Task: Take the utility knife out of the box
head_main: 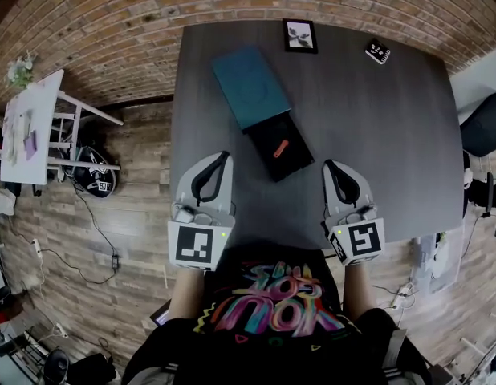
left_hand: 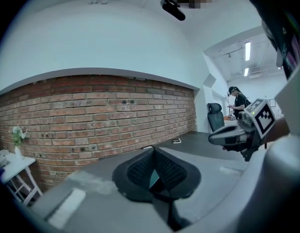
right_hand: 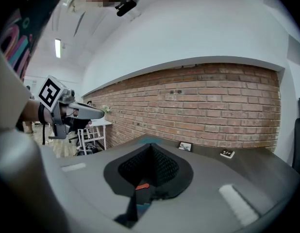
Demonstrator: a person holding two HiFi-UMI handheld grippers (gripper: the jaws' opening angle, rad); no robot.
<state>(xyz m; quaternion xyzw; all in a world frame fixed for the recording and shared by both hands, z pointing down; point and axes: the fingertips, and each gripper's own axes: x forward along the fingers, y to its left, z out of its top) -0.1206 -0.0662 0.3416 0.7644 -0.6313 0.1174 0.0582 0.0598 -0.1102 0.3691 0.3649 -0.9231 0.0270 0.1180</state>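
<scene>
A long box lies open in the middle of the dark table [head_main: 376,135]. Its teal lid [head_main: 250,87] is the far part. The near part is a black tray [head_main: 292,163] holding the utility knife [head_main: 281,148], a small orange shape. My left gripper [head_main: 220,157] hovers at the near left of the tray, and my right gripper [head_main: 331,167] at its near right. Both are shut and hold nothing. In the right gripper view the orange knife [right_hand: 142,186] shows low between the closed jaws. In the left gripper view a sliver of the teal lid [left_hand: 154,179] shows there.
A small framed picture [head_main: 300,35] and a small black marker block [head_main: 377,51] lie at the table's far edge. A white side table [head_main: 31,119] stands at the left by the brick wall. A dark chair [head_main: 482,124] is at the right.
</scene>
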